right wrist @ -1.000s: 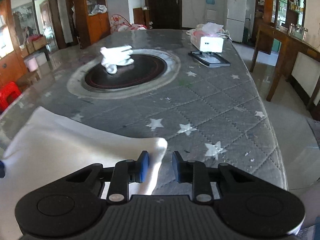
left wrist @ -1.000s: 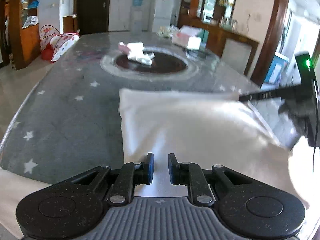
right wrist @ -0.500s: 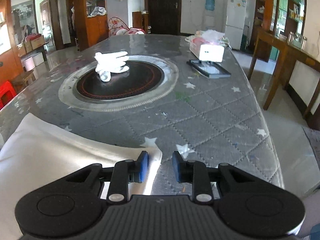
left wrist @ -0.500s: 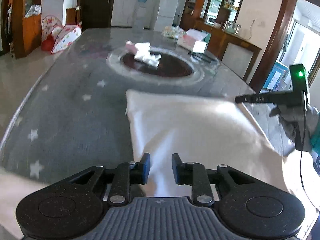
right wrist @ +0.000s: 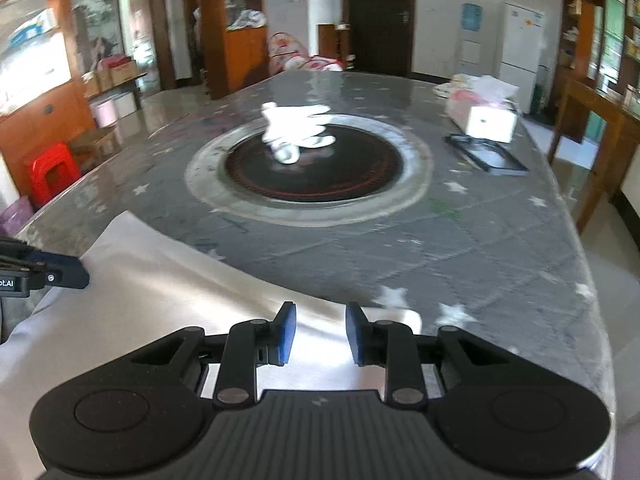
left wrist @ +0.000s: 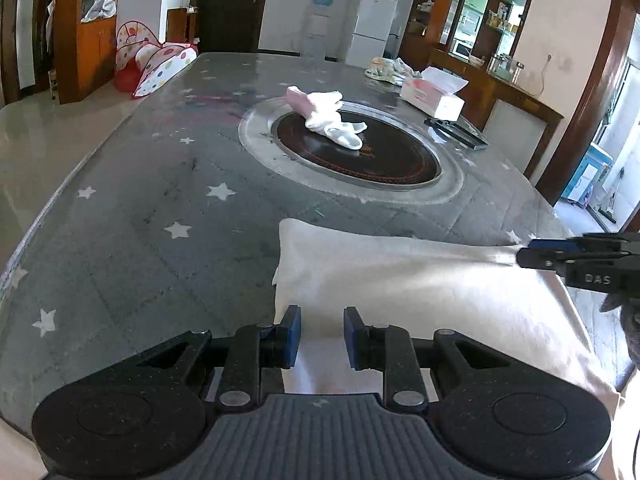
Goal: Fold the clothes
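A white garment point(left wrist: 420, 292) lies folded flat on the near end of the grey star-patterned table point(left wrist: 160, 208); it also shows in the right wrist view point(right wrist: 160, 304). My left gripper point(left wrist: 322, 334) is open above the garment's near left part, nothing between its blue pads. My right gripper point(right wrist: 320, 334) is open over the garment's near right corner, also holding nothing. In the left wrist view the right gripper's fingers point(left wrist: 560, 254) reach in at the garment's far right corner. In the right wrist view the left gripper's fingers point(right wrist: 52, 270) show at the left edge.
A dark round hotplate point(left wrist: 356, 152) sits in the table's middle with a small white and pink cloth pile point(left wrist: 328, 118) on it. A tissue box point(left wrist: 432, 98) and a black tray point(left wrist: 456, 132) lie at the far right. The table's right edge point(right wrist: 592, 280) drops to the floor.
Both grippers' jaws have opened wider and both have pulled back and up from the garment. The garment lies further from both cameras, its far edge lower on the table.
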### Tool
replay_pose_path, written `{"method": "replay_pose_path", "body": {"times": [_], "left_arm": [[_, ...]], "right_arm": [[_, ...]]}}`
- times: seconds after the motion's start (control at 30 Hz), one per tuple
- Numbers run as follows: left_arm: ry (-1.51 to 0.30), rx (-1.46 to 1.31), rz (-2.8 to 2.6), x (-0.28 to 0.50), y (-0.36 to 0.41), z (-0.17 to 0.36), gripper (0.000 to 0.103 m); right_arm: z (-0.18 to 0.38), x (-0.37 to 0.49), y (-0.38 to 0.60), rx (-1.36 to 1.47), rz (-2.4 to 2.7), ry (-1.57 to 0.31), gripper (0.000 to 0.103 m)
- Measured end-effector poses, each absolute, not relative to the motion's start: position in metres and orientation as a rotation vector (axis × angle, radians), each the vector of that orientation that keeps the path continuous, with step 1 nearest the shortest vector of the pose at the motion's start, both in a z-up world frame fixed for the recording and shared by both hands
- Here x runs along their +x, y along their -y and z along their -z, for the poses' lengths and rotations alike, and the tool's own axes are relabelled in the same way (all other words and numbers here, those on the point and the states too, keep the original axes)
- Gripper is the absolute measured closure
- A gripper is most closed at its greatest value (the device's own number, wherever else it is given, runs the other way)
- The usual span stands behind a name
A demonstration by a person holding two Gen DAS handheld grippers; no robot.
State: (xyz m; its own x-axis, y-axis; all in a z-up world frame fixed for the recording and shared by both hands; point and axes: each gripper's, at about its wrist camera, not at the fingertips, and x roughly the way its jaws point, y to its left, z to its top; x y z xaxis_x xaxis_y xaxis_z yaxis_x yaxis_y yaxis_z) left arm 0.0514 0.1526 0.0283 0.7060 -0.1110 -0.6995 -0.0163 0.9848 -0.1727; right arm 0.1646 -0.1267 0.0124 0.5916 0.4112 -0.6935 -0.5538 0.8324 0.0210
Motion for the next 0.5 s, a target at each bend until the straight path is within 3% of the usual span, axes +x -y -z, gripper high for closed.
{"method": "replay_pose_path", "body": {"times": [0.3,0.5], "left_arm": [[-0.778,-0.171,0.064,0.049,-0.153,-0.027,0.076],[-0.772,-0.162,0.076,0.048,-0.150,-0.027,0.067]], "right_arm": [[-0.006,0.180,0.102,-0.260,-0.512,-0.730,0.071],[-0.011,0.167,0.086,-0.289,-0.620,-0.724,0.070]]}}
